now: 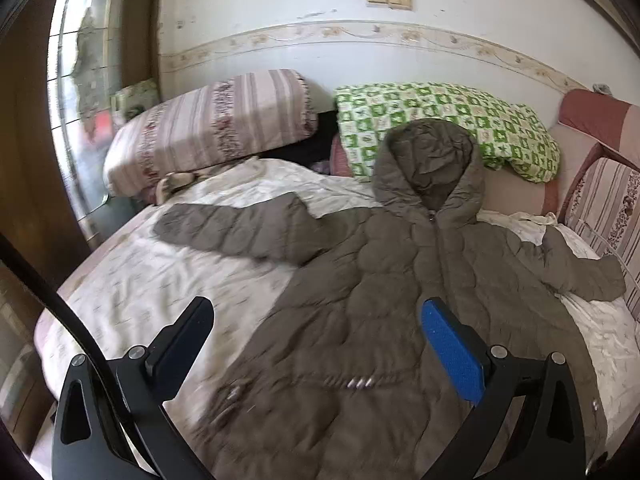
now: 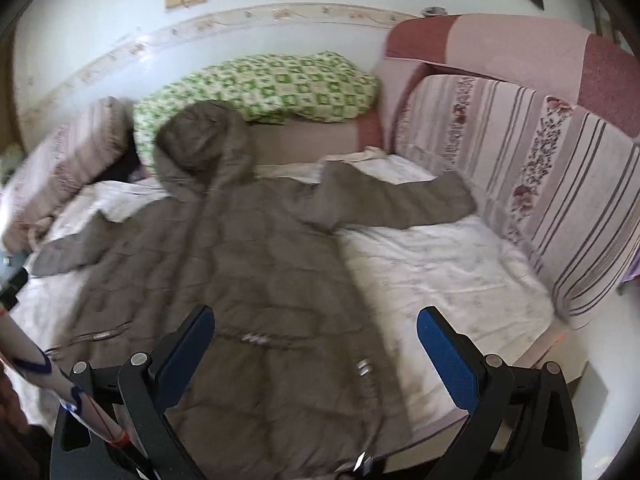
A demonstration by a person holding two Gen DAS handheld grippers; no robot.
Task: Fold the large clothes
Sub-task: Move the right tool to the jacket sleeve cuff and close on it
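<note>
1. Hovering above the lower part of the coat (image 1: 380,300), the left tongs (image 1: 316,344) stood with both fingers wide apart and nothing between them.
2. The right tongs (image 2: 316,344) were likewise spread apart and empty, held over the coat's hem edge where it met the white bedsheet (image 2: 440,264).
3. The coat, a grey-brown quilted one with a hood (image 1: 428,160), lay face up and zipped on the bed, unfolded, its hood pointing toward the wall.
4. One sleeve (image 1: 232,232) stretched out flat across the sheet on the left side in the left wrist view; the other sleeve (image 2: 400,204) reached toward the striped cushion (image 2: 540,184) in the right wrist view.
5. A green checked pillow (image 1: 448,124) lay just behind the hood, touching it.
6. A striped floral pillow (image 1: 212,128) sat beside the green one, near the window side.
7. The white wall (image 1: 320,56) with a patterned border strip ran behind the bed.
</note>
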